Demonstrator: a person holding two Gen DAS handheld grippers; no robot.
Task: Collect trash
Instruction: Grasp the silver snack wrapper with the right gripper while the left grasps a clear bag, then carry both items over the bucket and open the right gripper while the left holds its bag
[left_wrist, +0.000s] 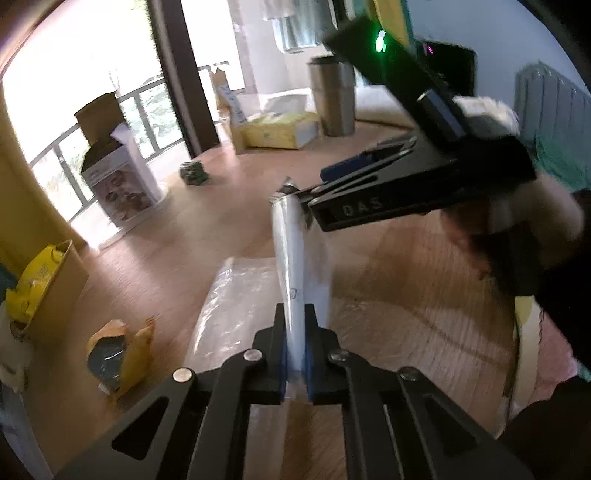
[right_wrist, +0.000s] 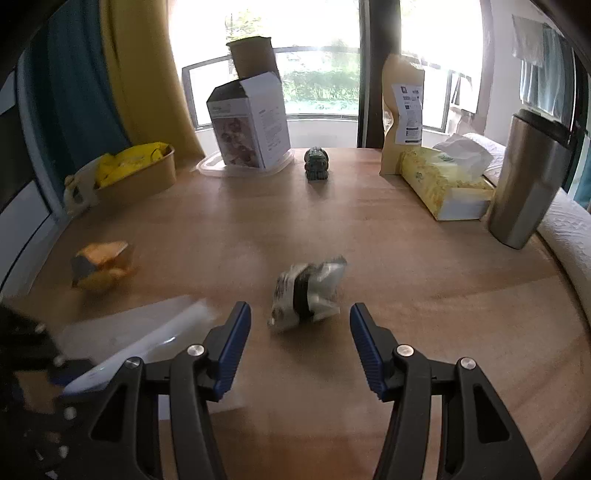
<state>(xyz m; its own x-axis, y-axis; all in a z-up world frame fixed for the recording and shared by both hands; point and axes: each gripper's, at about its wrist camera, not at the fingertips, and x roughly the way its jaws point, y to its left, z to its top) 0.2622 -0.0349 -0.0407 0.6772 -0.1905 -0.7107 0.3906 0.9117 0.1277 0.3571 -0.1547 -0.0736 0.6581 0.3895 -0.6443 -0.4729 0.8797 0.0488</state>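
Clear plastic bag (left_wrist: 291, 258): pinched at its edge between the pressed-together fingers of the left gripper (left_wrist: 294, 354), lower centre of the left view, held up off the wooden surface (right_wrist: 406, 266), probably as the receptacle for trash.

Right gripper (right_wrist: 300, 347): fingers spread wide, nothing between them, aimed at a crumpled silver wrapper (right_wrist: 308, 291) lying on the surface at frame centre, just ahead of the tips; judged the next item to collect.

Orange wrapper (right_wrist: 101, 264): crumpled, left of frame, well apart.

Surroundings, far edge: white carton (right_wrist: 249, 123), small dark figurine (right_wrist: 316, 164), tissue box (right_wrist: 443, 182), steel tumbler (right_wrist: 528, 181), bowl (right_wrist: 136, 177) with yellow packets. Nothing blocks the silver wrapper.
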